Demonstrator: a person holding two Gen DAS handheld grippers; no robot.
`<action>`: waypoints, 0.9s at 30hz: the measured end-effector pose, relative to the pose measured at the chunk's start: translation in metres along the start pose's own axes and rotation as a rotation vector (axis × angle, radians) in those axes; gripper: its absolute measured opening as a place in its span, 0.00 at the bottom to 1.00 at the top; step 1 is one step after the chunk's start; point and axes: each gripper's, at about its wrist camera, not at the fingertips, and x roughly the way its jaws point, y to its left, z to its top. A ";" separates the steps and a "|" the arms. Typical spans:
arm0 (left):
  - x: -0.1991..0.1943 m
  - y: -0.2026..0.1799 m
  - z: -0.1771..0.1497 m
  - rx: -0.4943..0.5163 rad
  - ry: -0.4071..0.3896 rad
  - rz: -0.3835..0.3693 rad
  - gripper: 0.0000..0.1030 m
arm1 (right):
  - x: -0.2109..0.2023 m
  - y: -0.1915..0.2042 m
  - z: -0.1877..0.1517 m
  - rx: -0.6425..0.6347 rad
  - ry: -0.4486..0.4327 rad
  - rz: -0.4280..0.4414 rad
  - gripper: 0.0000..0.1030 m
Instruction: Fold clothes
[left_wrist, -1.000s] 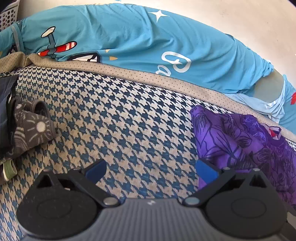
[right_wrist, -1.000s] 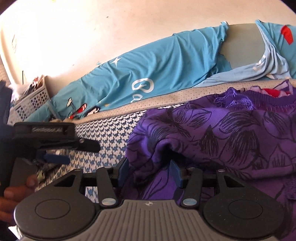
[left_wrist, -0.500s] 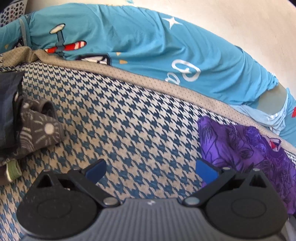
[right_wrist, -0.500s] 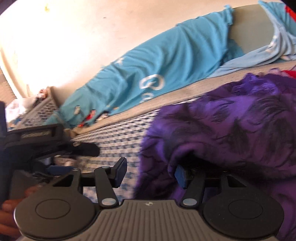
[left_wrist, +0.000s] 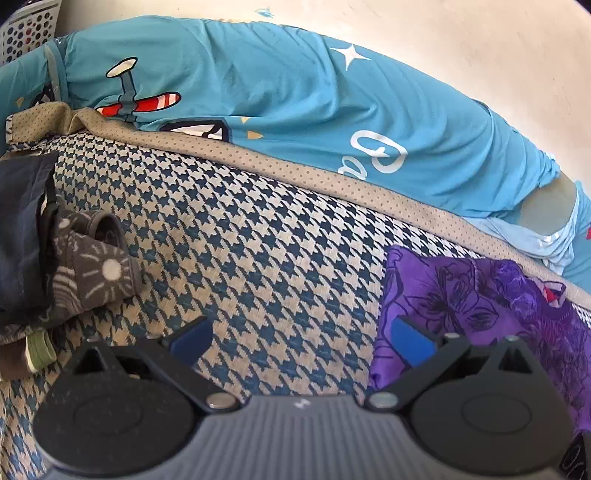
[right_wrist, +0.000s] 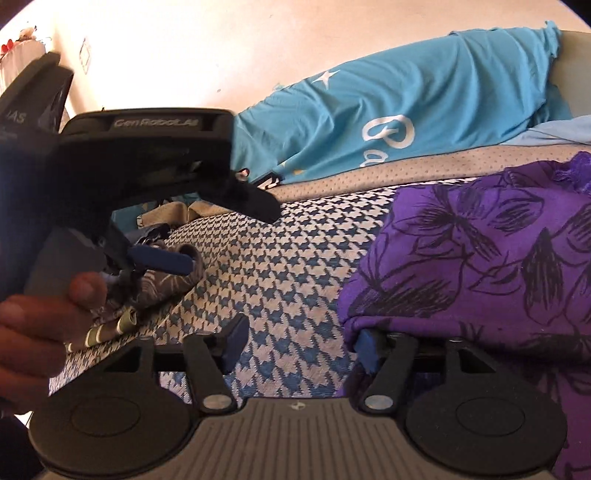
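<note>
Both hand-held grippers spread wide; purple garment draped over right one

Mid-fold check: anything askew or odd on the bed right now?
Yes. The purple floral garment lies bunched, not flat, on the houndstooth bedspread, its edge draped over one finger of the open right hand-held gripper. The open left hand-held gripper holds nothing.

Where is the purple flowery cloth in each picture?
Left wrist view: the purple cloth lies at the lower right, beside the left gripper.
Right wrist view: the purple cloth fills the right side, over one finger of the right gripper.
Shared landmark: the blue sheet behind.
</note>
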 end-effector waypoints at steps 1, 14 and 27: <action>0.000 -0.001 0.000 0.003 0.002 0.002 1.00 | -0.001 0.001 0.000 -0.002 0.005 0.002 0.66; -0.015 -0.016 -0.001 0.021 0.004 0.008 1.00 | -0.012 0.017 0.001 -0.064 0.114 0.056 0.75; -0.034 -0.056 -0.014 0.102 0.007 -0.001 1.00 | -0.059 0.001 0.004 -0.069 0.077 -0.101 0.75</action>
